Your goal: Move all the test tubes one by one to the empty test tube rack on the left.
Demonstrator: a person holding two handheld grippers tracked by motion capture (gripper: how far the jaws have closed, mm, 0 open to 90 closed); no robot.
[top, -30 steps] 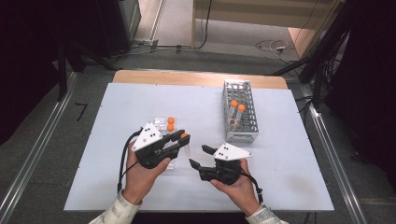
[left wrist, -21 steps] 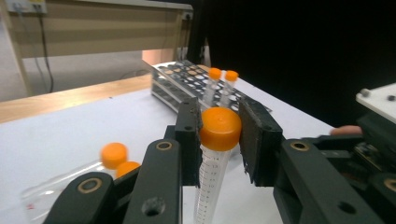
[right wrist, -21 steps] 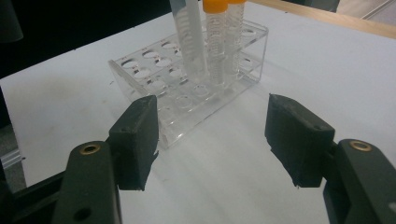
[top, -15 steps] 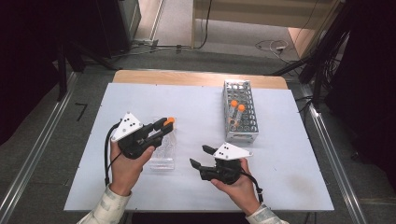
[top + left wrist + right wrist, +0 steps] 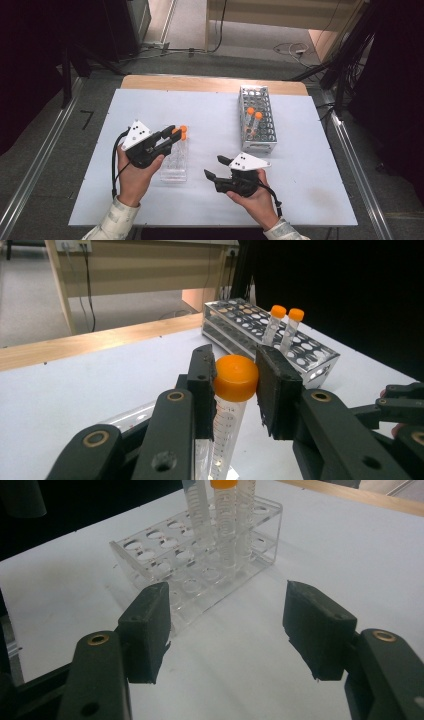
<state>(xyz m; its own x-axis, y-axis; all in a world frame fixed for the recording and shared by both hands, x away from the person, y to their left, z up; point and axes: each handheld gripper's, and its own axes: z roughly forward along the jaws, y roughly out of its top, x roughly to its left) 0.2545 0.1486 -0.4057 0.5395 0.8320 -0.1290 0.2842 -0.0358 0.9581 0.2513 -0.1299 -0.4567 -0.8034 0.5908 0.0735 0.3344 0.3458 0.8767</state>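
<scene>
Left gripper [image 5: 234,385] shifted left, clamping tube [image 5: 227,405] cap

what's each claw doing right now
Left claw: closed on the orange cap of a tube, lifted above the clear rack.
Right claw: open, holding nothing, facing the clear rack.

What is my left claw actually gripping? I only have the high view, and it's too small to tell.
Observer: The left claw is clamped on the cap of an orange-capped tube, one pad on each side of the cap.
Operator: And what about the right claw?
Observer: The right claw is open with nothing between its pads. It points at the clear rack.
</scene>
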